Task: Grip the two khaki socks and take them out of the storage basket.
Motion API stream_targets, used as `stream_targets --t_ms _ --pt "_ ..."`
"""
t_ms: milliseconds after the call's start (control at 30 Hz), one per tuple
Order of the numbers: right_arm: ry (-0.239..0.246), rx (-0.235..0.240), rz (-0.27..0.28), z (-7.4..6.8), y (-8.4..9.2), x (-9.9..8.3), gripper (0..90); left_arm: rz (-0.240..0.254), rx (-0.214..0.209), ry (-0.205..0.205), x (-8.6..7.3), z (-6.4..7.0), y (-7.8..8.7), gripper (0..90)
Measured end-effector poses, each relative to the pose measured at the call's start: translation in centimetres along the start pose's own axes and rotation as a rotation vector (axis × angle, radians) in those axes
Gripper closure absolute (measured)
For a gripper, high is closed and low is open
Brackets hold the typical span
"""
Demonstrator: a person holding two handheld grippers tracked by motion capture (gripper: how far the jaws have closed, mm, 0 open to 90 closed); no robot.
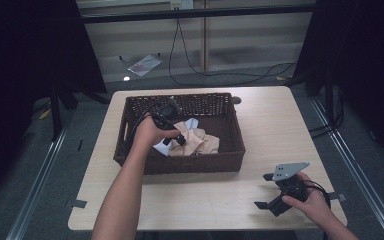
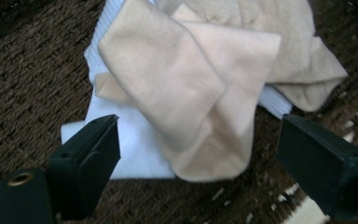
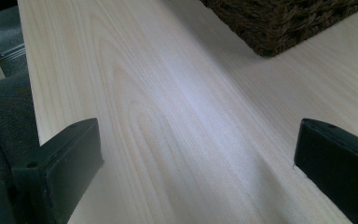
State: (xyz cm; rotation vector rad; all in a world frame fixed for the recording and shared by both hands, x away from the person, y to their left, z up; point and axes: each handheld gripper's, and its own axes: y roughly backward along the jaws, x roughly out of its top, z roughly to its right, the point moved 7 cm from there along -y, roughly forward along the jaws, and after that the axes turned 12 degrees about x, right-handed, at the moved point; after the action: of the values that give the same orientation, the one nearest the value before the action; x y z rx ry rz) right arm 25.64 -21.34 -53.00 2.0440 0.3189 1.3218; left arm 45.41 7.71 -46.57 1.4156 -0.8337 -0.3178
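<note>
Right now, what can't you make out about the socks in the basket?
- White cloth: mostly covered by the beige socks in the left gripper view; its shape is unclear.
- Sock count: folds overlap; cannot tell.
- Basket floor, high view: partly hidden by the left gripper and hand.

Socks (image 1: 196, 141) lie in the basket (image 1: 232, 161), apparently over a cloth (image 2: 135, 149).

This looks like a lab or recording studio rather than a home. A plain light wooden table (image 1: 260, 120) stands alone on grey carpet (image 1: 40, 165), flanked by black curtains (image 1: 25, 50) and dark metal stand legs (image 1: 55, 115). Black cables (image 1: 220, 75) trail across the floor from a wall socket (image 1: 181, 4), and metal floor rails (image 1: 352, 165) run along both sides.
</note>
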Motion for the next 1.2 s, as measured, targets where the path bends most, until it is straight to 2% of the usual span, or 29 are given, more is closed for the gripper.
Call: stream_targets --t_ms 100,200,333,400,533,600,633,700,733,767,800,833,867,900,933,1033,1100,1133,1167,1200 --pt "0.002 -0.002 0.000 0.0 0.0 0.0 0.3 -0.011 0.004 0.004 0.1 -0.1 -0.4 14.7" --pt "0.001 -0.004 -0.001 0.1 0.0 0.0 0.4 -0.016 -0.003 0.033 0.3 -0.2 -1.4 15.8" --pt "0.004 -0.004 -0.004 0.1 0.0 0.0 0.4 -0.023 -0.008 0.040 0.4 -0.2 -2.2 16.1" --pt "0.008 -0.002 -0.004 0.1 -0.1 0.0 0.5 -0.018 -0.006 0.061 0.5 -0.4 -2.9 17.3" --pt "0.010 -0.002 -0.005 0.1 -0.1 0.0 0.5 -0.021 -0.006 0.060 0.6 -0.5 -3.5 19.1" --pt "0.010 -0.002 -0.004 0.1 -0.1 0.0 0.5 -0.033 0.004 0.051 0.5 -0.5 -3.8 23.6" --pt "0.009 -0.002 -0.004 0.1 -0.1 0.0 0.5 -0.034 -0.005 0.051 0.5 -0.4 -3.9 28.1" --pt "0.009 -0.001 -0.002 0.1 -0.1 0.0 0.5 -0.034 -0.022 0.050 0.6 -0.2 -4.0 44.6" --pt "0.010 -0.002 -0.002 0.1 -0.1 0.0 0.5 -0.035 -0.028 0.048 0.6 0.0 -4.1 44.6" --pt "0.011 -0.002 -0.002 0.1 -0.1 0.0 0.5 -0.043 -0.027 0.040 0.6 0.0 -4.2 48.6" --pt "0.008 0.000 -0.003 0.1 0.0 0.0 0.5 -0.060 -0.002 0.027 0.4 0.0 -4.3 58.2" --pt "0.008 0.000 -0.003 0.1 0.0 0.0 0.5 -0.060 -0.002 0.027 0.4 0.0 -4.3 63.2" --pt "0.009 0.000 -0.002 0.1 0.0 0.0 0.5 -0.063 -0.012 0.029 0.4 0.0 -4.3 63.2" --pt "0.010 -0.001 -0.001 0.1 0.0 0.0 0.6 -0.074 -0.027 0.027 0.3 0.1 -4.2 68.6" --pt "0.007 -0.001 -0.002 0.1 0.0 0.0 0.6 -0.081 -0.021 0.028 0.2 0.0 -3.8 76.8" --pt "0.007 -0.002 -0.002 0.1 0.0 0.0 0.7 -0.086 -0.029 0.040 0.1 -0.1 -3.1 84.1" --pt "0.007 -0.001 -0.004 0.1 -0.1 0.0 0.7 -0.101 -0.035 0.040 -0.1 -0.3 -2.3 85.1" --pt "0.010 -0.001 -0.005 0.1 -0.1 0.0 0.7 -0.105 -0.047 0.035 -0.1 -0.4 -1.3 85.9" --pt "0.010 -0.001 -0.005 0.1 -0.1 0.0 0.7 -0.105 -0.047 0.035 -0.1 -0.4 -1.3 86.2" --pt "0.012 0.002 -0.004 0.1 -0.1 0.0 0.7 -0.101 -0.064 0.053 -0.1 -0.3 -0.6 86.2"
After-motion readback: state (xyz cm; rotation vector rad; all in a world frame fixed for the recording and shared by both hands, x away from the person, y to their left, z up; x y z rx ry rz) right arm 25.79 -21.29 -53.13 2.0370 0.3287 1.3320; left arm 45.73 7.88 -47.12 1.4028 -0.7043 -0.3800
